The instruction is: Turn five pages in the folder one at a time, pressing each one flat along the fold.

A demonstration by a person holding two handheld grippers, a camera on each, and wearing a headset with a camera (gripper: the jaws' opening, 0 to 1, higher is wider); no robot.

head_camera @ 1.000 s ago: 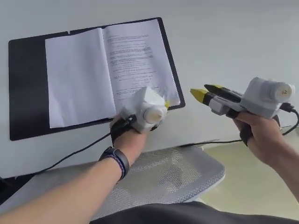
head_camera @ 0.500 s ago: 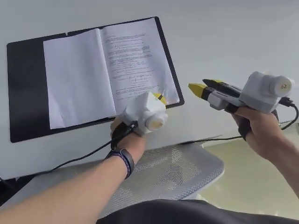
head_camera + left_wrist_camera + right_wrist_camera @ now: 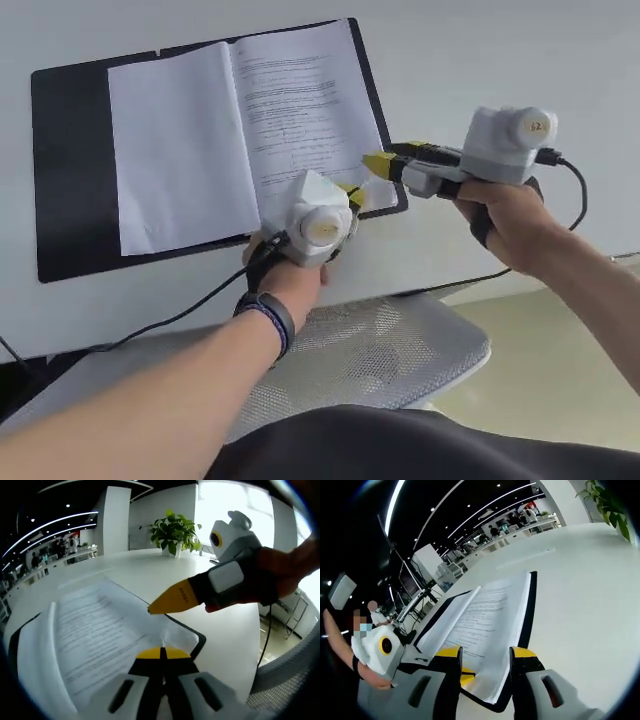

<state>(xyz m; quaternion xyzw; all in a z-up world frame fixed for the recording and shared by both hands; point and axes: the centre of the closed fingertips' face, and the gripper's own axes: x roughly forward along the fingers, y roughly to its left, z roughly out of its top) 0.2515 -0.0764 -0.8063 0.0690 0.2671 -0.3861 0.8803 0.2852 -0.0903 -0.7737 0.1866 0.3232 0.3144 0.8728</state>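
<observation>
My left hand-held gripper (image 3: pixel 161 652) has its two yellow tips pressed together with no gap between them. They sit at the near right corner of the printed page (image 3: pixel 300 110). I cannot tell whether a sheet is caught between them or whether they merely rest on the paper.

My right hand-held gripper (image 3: pixel 485 655) is open, with its jaws set well apart. In its own view the near right corner of the folder (image 3: pixel 65 170) shows in the gap between them. In the head view its tips are at the folder's right edge, just beside my left tips. I cannot tell whether they touch the cover.

The folder is black and lies open and flat on the white desk (image 3: pixel 480 60). It sits towards the left side, and its lower edge is close to the desk's near edge. A blank page (image 3: pixel 180 150) lies on the left of the fold and the printed page on the right, and both look flat.

A white mesh chair (image 3: pixel 390 350) is below the desk's near edge, under my forearms. A potted plant (image 3: pixel 175 530) stands at the desk's far side in the left gripper view.
</observation>
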